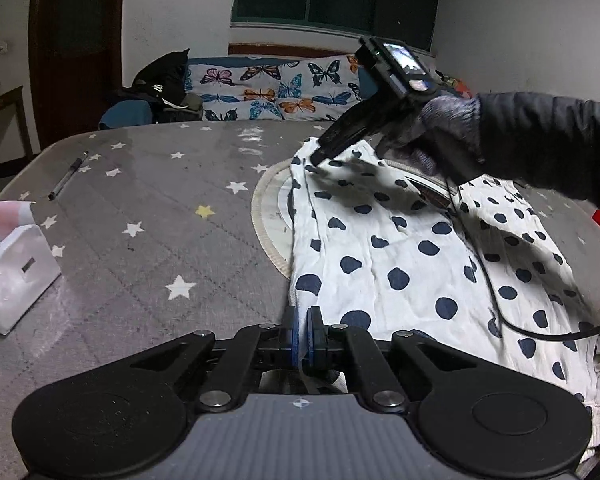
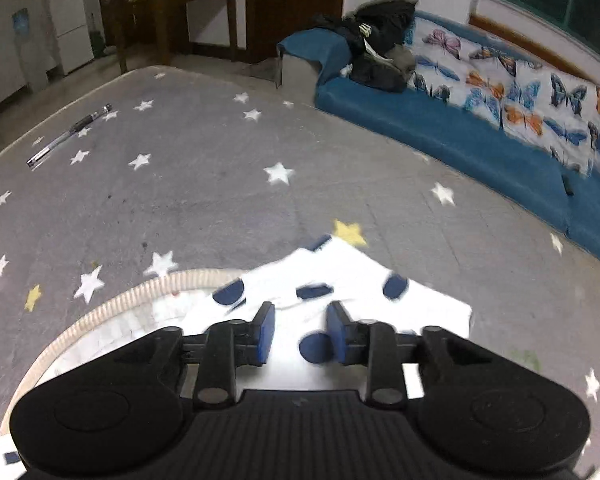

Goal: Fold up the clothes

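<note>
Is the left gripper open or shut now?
Shut. The left gripper has its blue pads pressed together on the near edge of the dotted garment.

The near edge of the dotted garment [image 1: 396,264] is hidden behind the left tongs [image 1: 303,330]. The round mat [image 1: 268,216] is largely covered by it.

Left gripper [image 1: 303,332]: jaws closed tight, pads nearly meeting, pointed downward. Right gripper [image 2: 300,334]: jaws parted, tilted steeply down; seen from the left wrist, carried in a gloved hand [image 1: 440,128], dark sleeve [image 1: 552,140] behind.
</note>
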The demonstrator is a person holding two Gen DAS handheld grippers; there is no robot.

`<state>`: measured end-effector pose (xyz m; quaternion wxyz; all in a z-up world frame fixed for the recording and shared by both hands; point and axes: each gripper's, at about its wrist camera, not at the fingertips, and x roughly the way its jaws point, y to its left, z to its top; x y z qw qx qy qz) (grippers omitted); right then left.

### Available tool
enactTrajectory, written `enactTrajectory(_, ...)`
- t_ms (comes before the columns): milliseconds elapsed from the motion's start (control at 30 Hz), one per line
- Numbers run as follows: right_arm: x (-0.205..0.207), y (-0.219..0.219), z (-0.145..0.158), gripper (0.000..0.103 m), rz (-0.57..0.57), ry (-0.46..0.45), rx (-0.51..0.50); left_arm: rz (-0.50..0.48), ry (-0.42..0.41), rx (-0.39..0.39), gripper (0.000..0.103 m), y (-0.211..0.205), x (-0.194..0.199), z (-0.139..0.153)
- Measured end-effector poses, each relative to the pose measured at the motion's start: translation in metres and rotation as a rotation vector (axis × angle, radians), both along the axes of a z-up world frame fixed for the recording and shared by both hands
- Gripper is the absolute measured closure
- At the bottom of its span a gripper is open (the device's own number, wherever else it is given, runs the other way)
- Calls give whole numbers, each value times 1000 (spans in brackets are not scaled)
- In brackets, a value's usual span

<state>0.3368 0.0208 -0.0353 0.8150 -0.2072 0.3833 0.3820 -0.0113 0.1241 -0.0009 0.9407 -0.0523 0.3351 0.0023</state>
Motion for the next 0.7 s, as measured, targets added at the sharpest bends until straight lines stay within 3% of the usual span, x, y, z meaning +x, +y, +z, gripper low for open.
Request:
enactTrajectory(400,5,61,7,66,38,3,65,91,60,12,98,7,-11,-7)
enactTrajectory(533,1,46,36,64,52,-2,92,90,43,27,98,6,-15,-1)
enactTrajectory(700,-10,0,71,61,68,-43,37,20,-17,13,96,-3,-7,15)
